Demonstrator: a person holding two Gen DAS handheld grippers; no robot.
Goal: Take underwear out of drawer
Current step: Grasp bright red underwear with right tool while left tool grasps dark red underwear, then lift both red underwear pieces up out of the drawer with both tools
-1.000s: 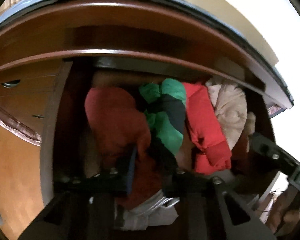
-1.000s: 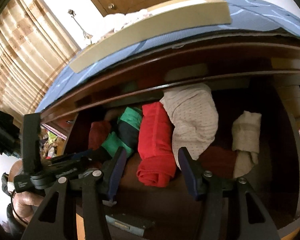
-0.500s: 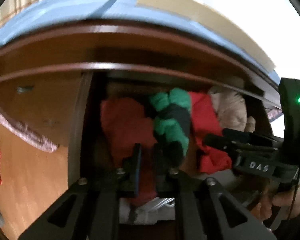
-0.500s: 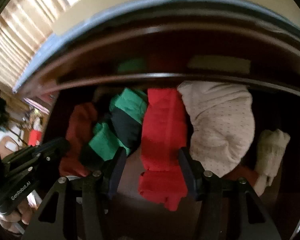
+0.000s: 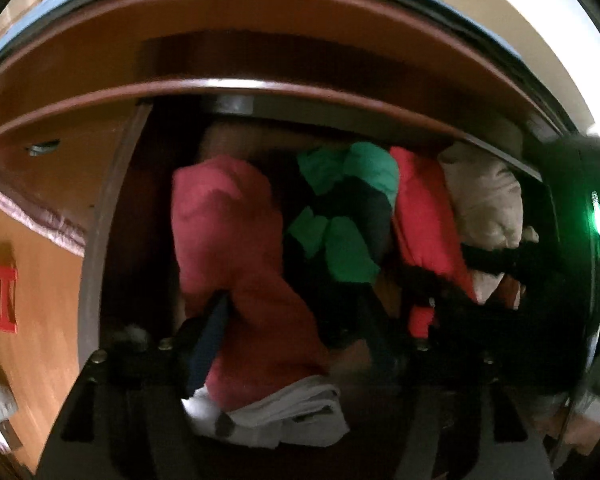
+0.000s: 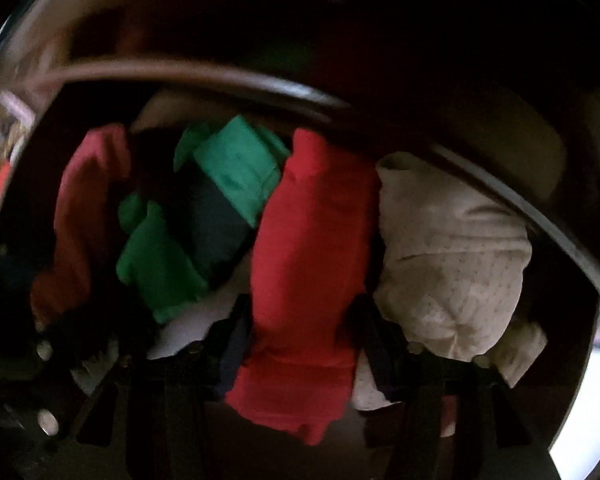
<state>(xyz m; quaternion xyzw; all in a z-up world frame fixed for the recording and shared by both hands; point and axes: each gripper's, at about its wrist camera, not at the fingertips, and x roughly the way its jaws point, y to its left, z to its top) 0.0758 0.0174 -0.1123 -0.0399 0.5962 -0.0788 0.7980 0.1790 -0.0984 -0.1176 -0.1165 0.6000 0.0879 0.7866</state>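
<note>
Right gripper (image 6: 300,344): we have its fingers spread, one on each side of the bright red underwear (image 6: 308,272); the jaws straddle the roll and have not pinched it.
Left gripper (image 5: 288,332): fingers parted around the dull red underwear (image 5: 236,264) near the drawer's (image 5: 100,216) left wall; not clamped either.
Front edge: a white folded piece (image 5: 284,412) lies under the dull red roll.
Middle: the green-and-black pair (image 6: 204,216) sits between the two red rolls, touching the bright one.
Far right: the cream dotted pair (image 6: 452,264) presses against the bright red roll, reaching back under the cabinet rail.
Handling: we judge these light, soft and limp; they will sag and unroll. We would pinch the roll's thick near end, deep enough to catch all the layers, and mind that neighbours may drag along.
Change: a second ago we held the left fingers nearly shut; now they are apart. We have pushed the right gripper from outside the front edge well into the drawer.
</note>
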